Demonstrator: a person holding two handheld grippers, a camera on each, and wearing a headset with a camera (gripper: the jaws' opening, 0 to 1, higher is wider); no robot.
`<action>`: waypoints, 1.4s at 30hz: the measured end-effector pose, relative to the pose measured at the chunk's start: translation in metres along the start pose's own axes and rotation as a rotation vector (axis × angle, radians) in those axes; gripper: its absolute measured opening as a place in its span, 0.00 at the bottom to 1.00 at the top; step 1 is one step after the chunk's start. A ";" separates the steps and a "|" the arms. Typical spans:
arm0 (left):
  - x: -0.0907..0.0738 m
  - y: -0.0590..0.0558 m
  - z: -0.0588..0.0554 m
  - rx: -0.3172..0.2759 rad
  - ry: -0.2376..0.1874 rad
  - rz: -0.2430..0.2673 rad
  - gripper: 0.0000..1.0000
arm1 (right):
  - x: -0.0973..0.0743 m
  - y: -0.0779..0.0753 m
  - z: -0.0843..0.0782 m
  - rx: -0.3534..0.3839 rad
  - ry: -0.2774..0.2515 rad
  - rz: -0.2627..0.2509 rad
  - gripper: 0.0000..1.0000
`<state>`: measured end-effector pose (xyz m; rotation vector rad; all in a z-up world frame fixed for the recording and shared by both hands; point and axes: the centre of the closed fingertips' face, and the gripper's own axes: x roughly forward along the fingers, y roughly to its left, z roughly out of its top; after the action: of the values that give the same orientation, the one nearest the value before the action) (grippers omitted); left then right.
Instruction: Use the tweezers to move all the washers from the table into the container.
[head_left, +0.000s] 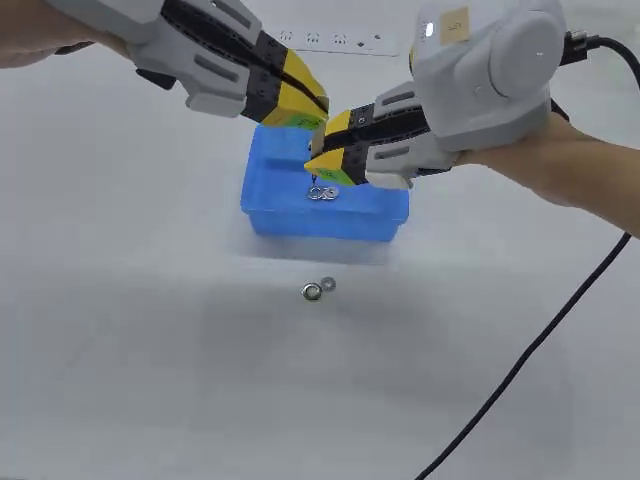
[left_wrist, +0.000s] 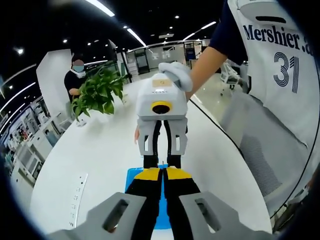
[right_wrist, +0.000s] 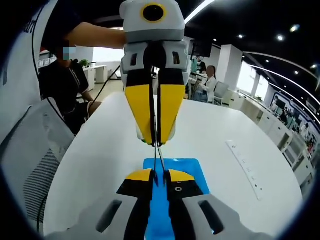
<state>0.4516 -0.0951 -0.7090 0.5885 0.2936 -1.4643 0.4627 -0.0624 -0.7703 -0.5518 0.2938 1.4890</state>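
The blue container (head_left: 270, 215) stands mid-table with washers (head_left: 322, 192) lying inside it. Two more washers (head_left: 312, 291) (head_left: 329, 285) rest on the white table just in front of it. My left gripper (head_left: 318, 108) comes in from the upper left and is shut on the upper end of the thin tweezers (head_left: 313, 181). My right gripper (head_left: 316, 160) comes from the right, shut on the tweezers' arms lower down. The tips hang over the container's washers. In the right gripper view the tweezers (right_wrist: 159, 160) run from the left gripper (right_wrist: 154, 142) down between my own jaws, above the container (right_wrist: 190, 167).
A white power strip (head_left: 330, 40) lies at the table's far edge. A black cable (head_left: 530, 350) trails from the right gripper across the front right. A potted plant (left_wrist: 97, 92) stands on the far end of the table, with a person (left_wrist: 75, 75) behind it.
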 end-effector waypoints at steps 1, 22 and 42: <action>-0.001 -0.004 0.003 0.001 -0.005 0.000 0.05 | -0.003 0.005 0.002 -0.004 0.001 0.002 0.12; 0.014 -0.072 -0.010 -0.109 -0.062 0.019 0.05 | 0.005 0.082 -0.026 -0.023 0.066 0.070 0.12; 0.026 -0.078 -0.043 -0.199 -0.069 0.015 0.05 | 0.026 0.090 -0.060 0.035 0.106 0.104 0.12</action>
<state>0.3843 -0.0939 -0.7730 0.3784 0.3746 -1.4184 0.3852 -0.0723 -0.8494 -0.5958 0.4366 1.5541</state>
